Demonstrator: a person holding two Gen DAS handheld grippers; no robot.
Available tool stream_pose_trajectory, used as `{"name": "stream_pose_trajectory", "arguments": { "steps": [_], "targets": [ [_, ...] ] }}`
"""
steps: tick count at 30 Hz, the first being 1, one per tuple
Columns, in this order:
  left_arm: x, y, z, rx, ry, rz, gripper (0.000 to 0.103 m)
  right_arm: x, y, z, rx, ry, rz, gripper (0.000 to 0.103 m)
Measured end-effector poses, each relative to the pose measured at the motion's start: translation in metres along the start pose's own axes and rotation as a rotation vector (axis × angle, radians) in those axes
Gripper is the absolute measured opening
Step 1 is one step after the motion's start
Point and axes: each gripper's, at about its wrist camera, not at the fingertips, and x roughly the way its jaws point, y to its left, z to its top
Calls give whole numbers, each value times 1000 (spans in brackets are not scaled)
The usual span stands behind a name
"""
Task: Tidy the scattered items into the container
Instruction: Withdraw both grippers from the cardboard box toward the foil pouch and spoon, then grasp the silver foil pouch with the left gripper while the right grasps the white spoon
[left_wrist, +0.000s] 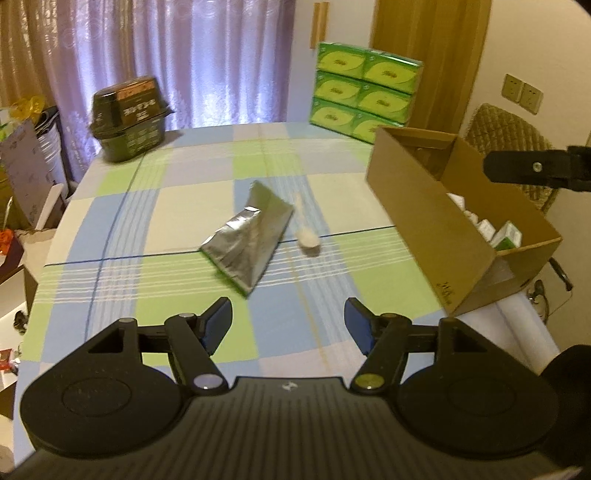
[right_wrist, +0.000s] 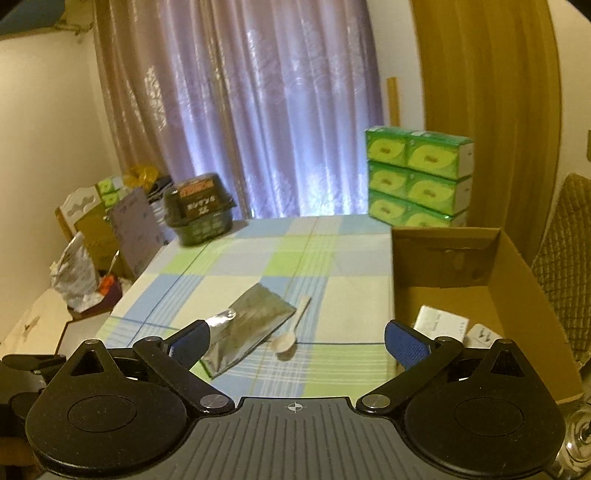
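**Two items left on the table: foil pouch and spoon**

Both grippers are spread wide and hold nothing. The left gripper (left_wrist: 288, 325) hovers above the near part of the checked tablecloth (left_wrist: 177, 206), aimed at the silver foil pouch (left_wrist: 247, 243), which lies flat near the table centre. A pale plastic spoon (left_wrist: 306, 229) lies just beside the pouch's right edge, bowl toward the camera. The right gripper (right_wrist: 297, 341) hangs near the open cardboard box (right_wrist: 517, 295) at the table's right edge; small cartons (right_wrist: 441, 323) already sit inside.

Recommended procedure, as a judgement:
1. Take the pouch first. It is thin and flat, so approach a raised or creased edge, not the face.
2. Keep the fingers clear of the spoon while closing.
3. Lift well above the box wall before crossing over.
4. Grip the spoon across its handle.
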Motion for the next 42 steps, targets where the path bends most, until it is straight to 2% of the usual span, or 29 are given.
{"name": "stream_pose_trajectory", "arguments": {
  "steps": [9, 12, 16, 22, 23, 25, 32, 34, 35, 42],
  "targets": [
    [31, 30, 6, 87, 18, 22, 62, 43, 12, -13, -25, 82, 31, 103],
    [51, 37, 14, 114, 53, -5, 62, 64, 12, -17, -27, 128, 37, 103],
    [82, 45, 32, 150, 122, -69, 62, 105, 7, -17, -29, 232, 53, 103],
    [127, 52, 64, 225, 169, -91, 62, 170, -5, -9, -22, 341, 53, 103],
    [134, 52, 68, 236, 176, -94, 62, 181, -8, -8, -17, 360, 58, 91],
    [148, 54, 75, 254, 191, -96, 62, 203, -14, -5, -3, 401, 56, 85],
    [190, 53, 88, 335, 244, -122, 62, 261, -30, 5, 27, 508, 53, 85],
    [197, 52, 91, 355, 252, -129, 62, 275, -32, 6, 47, 543, 63, 80],
    [200, 52, 92, 359, 253, -132, 62, 281, -32, 6, 48, 559, 67, 75],
    [215, 61, 91, 340, 272, -151, 66, 307, -19, 3, 6, 612, 56, 74]
  ]
}}
